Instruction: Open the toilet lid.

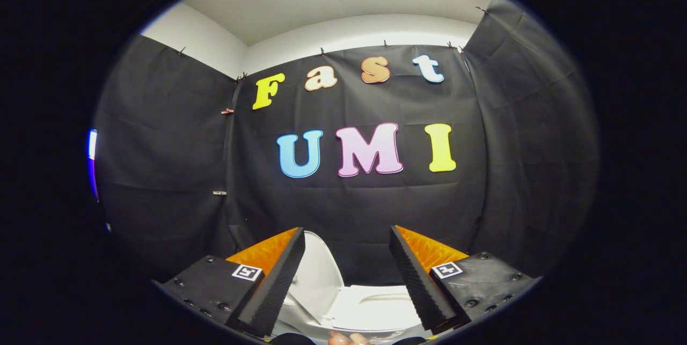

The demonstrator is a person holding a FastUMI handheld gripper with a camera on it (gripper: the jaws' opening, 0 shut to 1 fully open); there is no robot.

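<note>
The white plastic toilet lid (pixel 316 275) stands raised and tilted up, just ahead of the one finger, above the white toilet seat and bowl (pixel 375 310), which sits between and beyond the fingers. The gripper (pixel 346 275) is spread wide, holding nothing.

Risk: judged not fully back, the lid could drop shut if left unsupported.

Surroundings: black cloth booth wall (pixel 349 211) close behind the toilet, limiting travel. Fingertips (pixel 349 338) of a person show below.

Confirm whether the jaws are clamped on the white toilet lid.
No: the gripper stands open, its jaws spread wide with the raised white toilet lid between them, untouched.
</note>
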